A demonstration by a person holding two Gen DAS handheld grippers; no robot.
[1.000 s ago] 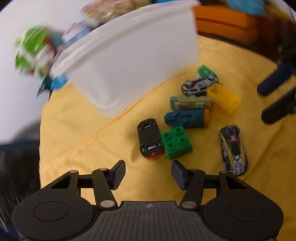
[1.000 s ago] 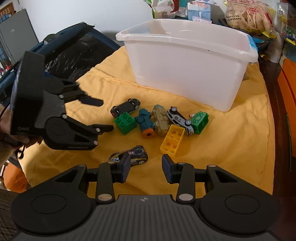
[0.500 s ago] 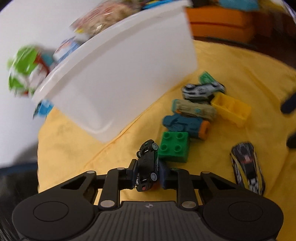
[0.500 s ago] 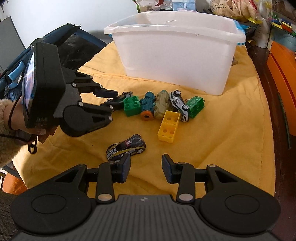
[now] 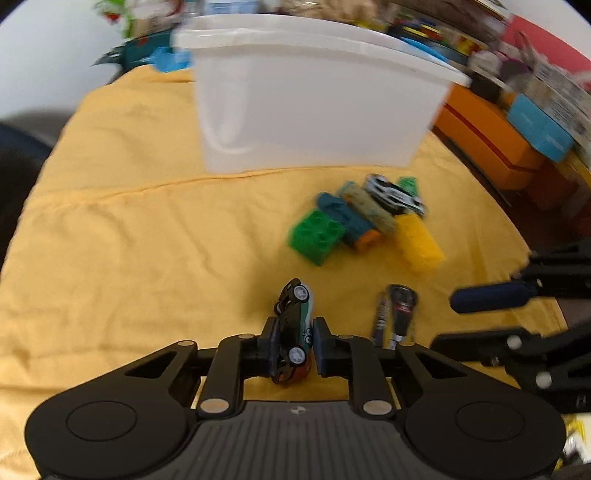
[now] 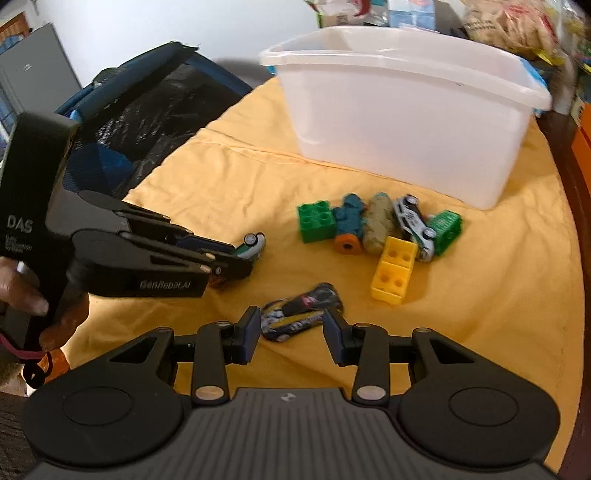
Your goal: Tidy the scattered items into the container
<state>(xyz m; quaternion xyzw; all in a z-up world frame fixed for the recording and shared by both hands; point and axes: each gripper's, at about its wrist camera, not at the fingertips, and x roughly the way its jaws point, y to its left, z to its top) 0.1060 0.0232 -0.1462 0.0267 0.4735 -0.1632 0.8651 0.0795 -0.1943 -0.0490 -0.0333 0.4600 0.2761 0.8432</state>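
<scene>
My left gripper (image 5: 294, 343) is shut on a black toy car (image 5: 293, 332), held on its side above the yellow cloth; it also shows in the right wrist view (image 6: 236, 260). My right gripper (image 6: 291, 332) is open with its fingers on either side of a dark blue and yellow toy car (image 6: 301, 312) lying on the cloth. The white plastic tub (image 6: 406, 110) stands at the back. In front of it lie a green brick (image 6: 317, 220), a teal toy (image 6: 349, 227), a tan toy (image 6: 378, 223), a white car (image 6: 413, 227), a green block (image 6: 447, 230) and a yellow brick (image 6: 395, 269).
The yellow cloth (image 6: 221, 184) covers the table. A dark blue bag (image 6: 147, 110) lies off the left edge. Orange boxes (image 5: 487, 140) and snack packets (image 6: 517, 26) crowd the far side behind the tub.
My left gripper has lifted the black car and pulled it back from the pile. My right gripper has come down around the dark blue and yellow car.
</scene>
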